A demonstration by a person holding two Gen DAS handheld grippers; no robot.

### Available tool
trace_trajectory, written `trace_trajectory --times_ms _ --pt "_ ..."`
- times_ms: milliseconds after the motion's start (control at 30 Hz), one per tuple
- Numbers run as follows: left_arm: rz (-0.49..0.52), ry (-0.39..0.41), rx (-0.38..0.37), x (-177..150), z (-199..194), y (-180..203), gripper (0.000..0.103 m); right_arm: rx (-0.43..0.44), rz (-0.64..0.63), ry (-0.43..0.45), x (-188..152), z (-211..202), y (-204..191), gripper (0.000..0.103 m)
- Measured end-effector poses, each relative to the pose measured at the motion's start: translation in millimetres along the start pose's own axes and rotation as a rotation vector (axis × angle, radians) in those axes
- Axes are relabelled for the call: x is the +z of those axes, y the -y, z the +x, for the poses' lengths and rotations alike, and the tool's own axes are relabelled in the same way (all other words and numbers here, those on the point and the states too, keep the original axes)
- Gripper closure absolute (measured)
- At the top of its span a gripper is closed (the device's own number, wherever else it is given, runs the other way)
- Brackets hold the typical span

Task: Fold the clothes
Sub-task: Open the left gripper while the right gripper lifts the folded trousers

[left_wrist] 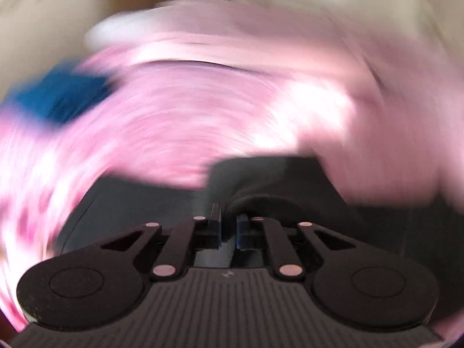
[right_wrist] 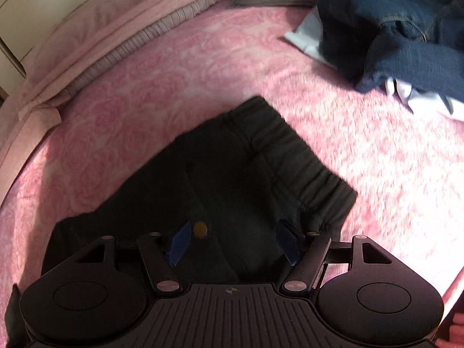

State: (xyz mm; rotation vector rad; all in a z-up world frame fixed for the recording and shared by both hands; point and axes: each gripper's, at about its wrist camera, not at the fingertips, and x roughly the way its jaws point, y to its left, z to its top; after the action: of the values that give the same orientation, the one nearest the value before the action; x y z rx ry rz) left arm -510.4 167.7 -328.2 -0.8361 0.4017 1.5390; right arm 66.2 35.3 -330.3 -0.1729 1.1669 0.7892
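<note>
Left gripper (left_wrist: 229,226) nearly closed, pinching dark ribbed-waist cloth garment (right_wrist: 232,159); right gripper (right_wrist: 235,240) wide open, empty above it; likely slip, thin pinch.

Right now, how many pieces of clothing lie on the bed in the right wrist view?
3: black pants in front of the right tongs, blue jeans at the far right, and a white garment partly under the jeans. More may be hidden.
</note>
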Motion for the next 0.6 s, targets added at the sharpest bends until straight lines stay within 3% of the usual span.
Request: trace_trajectory --times_ms 67,133,167,267,367,467,600 --pt "-0.278 -0.072 0.03 -1.4 0.5 -56.7 0.087 0.0 0.03 -0.015 -5.5 1.0 1.0 0.035" --pt "-0.451 -0.151 0.04 -14.7 6.2 -90.8 0.087 -0.004 0.057 -0.03 -11.9 2.3 -0.5 0.035" --pt "-0.484 -0.159 0.058 -19.8 6.6 -99.2 0.09 0.003 0.054 -0.035 -15.5 1.3 -3.5 0.035" --pt "-0.495 -0.14 0.068 -21.3 7.1 -108.1 0.089 0.045 0.03 -0.045 -28.4 -5.1 -15.3 0.035" --pt "-0.511 -0.133 0.045 -17.8 8.9 -112.5 0.087 0.16 0.006 -0.058 -48.9 -17.6 -27.8 0.035" --pt "-0.508 -0.16 0.031 -16.0 10.5 -114.4 0.087 0.292 0.062 -0.137 -75.4 -22.6 -33.4 0.035" --pt "-0.515 -0.164 0.02 -17.4 8.7 -121.1 0.086 0.449 0.233 -0.273 -112.4 -19.4 -33.1 0.035"
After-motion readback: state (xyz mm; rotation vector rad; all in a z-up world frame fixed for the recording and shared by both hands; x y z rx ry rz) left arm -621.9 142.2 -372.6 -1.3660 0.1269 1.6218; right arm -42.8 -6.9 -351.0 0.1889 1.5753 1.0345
